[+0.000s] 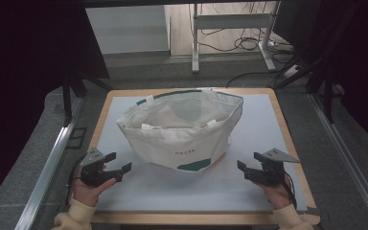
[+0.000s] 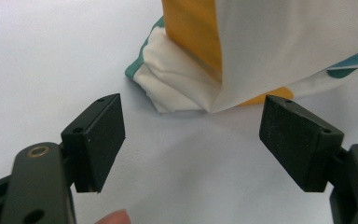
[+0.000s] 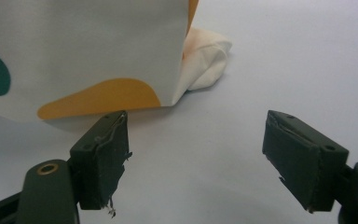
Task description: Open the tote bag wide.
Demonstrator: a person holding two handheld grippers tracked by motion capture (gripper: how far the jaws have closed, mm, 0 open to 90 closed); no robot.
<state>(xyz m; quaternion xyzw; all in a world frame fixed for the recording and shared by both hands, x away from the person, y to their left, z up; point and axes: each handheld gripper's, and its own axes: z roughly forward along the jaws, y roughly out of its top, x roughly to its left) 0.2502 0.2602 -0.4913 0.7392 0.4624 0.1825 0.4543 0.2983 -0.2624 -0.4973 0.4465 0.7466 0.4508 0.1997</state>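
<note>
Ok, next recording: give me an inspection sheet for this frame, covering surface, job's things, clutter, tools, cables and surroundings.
Surface: wooden table covered by a pale mat, flat and clean.
Job's things: one canvas tote bag standing open at mid-table, cream with teal and orange patches, small printed lettering on its front.
Clutter: nothing seen.
Tools: left tool open, held in a hand at the bag's left, holding nothing; right tool open, at the bag's right, holding nothing. Right tool's pads look frayed.
Cables: a cable trails from the right tool; loose cables on the floor behind.
Surroundings: metal desk frame beyond the table, dark curtains at both sides.
</note>
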